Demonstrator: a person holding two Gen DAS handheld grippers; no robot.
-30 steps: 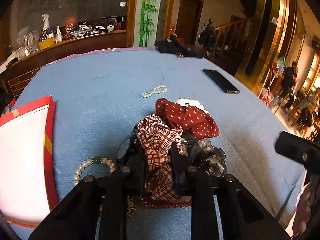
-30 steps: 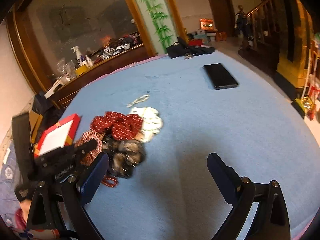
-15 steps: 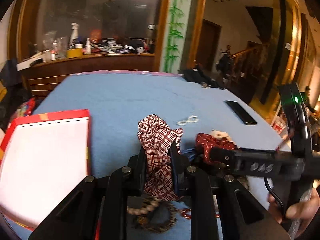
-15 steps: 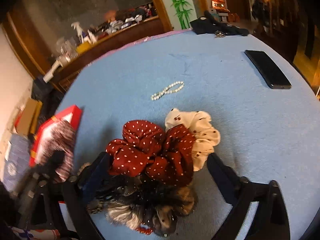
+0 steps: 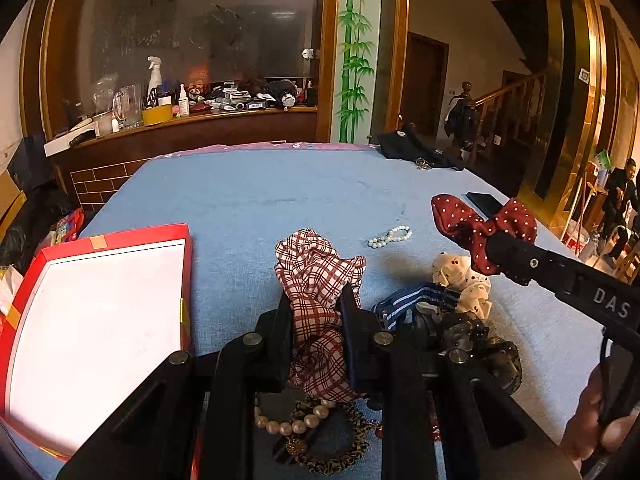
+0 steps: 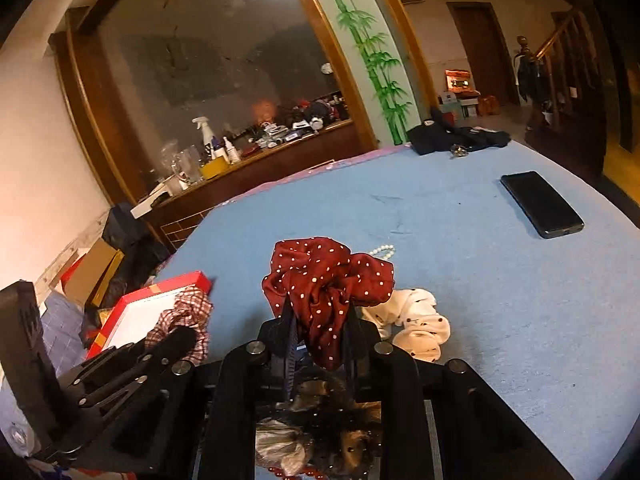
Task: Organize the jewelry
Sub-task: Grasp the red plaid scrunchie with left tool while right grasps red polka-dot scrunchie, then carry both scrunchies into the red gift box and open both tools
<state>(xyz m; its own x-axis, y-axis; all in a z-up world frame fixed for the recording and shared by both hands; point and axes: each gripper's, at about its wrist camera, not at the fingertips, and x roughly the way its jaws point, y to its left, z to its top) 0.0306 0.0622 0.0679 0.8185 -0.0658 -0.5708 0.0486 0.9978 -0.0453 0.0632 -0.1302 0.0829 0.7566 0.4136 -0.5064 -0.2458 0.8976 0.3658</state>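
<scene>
A: Left gripper [image 5: 316, 320]?
B: Clamped on the plaid scrunchie [image 5: 320, 276], held above the blue bench [image 5: 280, 192] beside the red box [image 5: 100, 240].
A: Right gripper [image 6: 320, 328]?
B: Jaws closing, pinching the red dotted scrunchie [image 6: 328, 276] over the pile.

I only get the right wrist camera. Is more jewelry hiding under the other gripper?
Observer: Yes. A string of big cream pearl beads lies on the blue tablecloth, right below the left gripper, which is clamped on the red-and-white checked fabric scrunchie.
Child: Anything next to the pearls?
Observer: A leopard-print fabric scrunchie, touching them.
Child: Is stuff inside the flat red cardboard box?
Observer: Its white inside looks bare in the left wrist view, though the near corner is hidden by the gripper.
</scene>
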